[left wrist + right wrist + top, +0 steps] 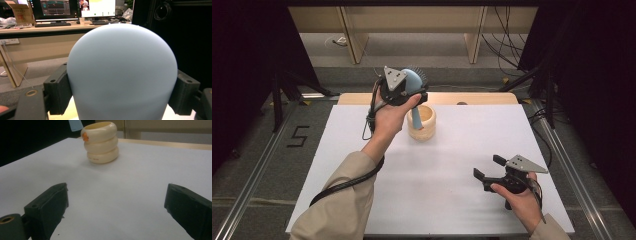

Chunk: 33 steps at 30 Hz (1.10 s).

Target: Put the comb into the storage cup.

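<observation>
White tabletop [452, 195]: one sheet-covered surface, with a strip of pale wood showing along its far edge; dark curtains stand at both sides and a wooden desk with monitors lies beyond, as seen in your left gripper view.

Cream holder [421, 122]: a cup shaped like three stacked rings, upright on the far middle of the tabletop. In your right gripper view it carries a small orange mark near its rim [85, 136].

Blue brush [414, 82]: pale blue, with a rounded head and dark bristles on its far side. You hold it above the holder, its handle slanting down so that the lower end reaches the holder's mouth; how deep it goes cannot be told. In your left gripper view the smooth back of the head sits right before the camera.

Left tongs [404, 89]: raised over the far part of the tabletop, pinching the brush head from both sides, pads touching it.

Right tongs [488, 168]: low over the near right part of the tabletop, spread wide with nothing between them, well apart from the holder and pointed toward it.
</observation>
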Tool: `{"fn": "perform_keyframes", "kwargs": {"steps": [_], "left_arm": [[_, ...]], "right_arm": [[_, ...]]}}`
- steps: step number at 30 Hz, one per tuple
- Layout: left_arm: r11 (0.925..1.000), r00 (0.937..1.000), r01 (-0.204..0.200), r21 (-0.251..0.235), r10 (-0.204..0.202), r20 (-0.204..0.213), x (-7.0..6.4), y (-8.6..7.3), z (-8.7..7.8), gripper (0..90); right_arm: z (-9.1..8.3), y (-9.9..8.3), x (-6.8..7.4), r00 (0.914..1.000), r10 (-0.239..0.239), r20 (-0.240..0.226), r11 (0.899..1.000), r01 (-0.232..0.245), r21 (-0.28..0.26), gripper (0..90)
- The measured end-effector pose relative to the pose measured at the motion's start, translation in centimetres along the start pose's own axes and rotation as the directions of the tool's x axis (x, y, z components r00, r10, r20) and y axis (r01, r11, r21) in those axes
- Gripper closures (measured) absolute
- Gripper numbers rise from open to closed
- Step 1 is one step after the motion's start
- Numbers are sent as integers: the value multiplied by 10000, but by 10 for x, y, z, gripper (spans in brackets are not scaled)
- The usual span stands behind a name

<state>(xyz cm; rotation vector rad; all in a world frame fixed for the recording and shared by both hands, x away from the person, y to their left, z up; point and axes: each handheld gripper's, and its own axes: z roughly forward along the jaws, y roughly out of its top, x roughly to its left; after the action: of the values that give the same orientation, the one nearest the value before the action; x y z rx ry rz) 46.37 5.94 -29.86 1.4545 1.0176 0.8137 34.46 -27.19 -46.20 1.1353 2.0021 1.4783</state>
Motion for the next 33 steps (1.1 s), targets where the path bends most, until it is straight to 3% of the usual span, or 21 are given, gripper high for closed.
{"fn": "perform_keyframes", "kwargs": {"steps": [33], "left_arm": [[9990,9999,-130,-428,132,35,1,3,4,199]], "right_arm": [[0,0,0,10000,4,-32,10000,-4,-7,62]]}}
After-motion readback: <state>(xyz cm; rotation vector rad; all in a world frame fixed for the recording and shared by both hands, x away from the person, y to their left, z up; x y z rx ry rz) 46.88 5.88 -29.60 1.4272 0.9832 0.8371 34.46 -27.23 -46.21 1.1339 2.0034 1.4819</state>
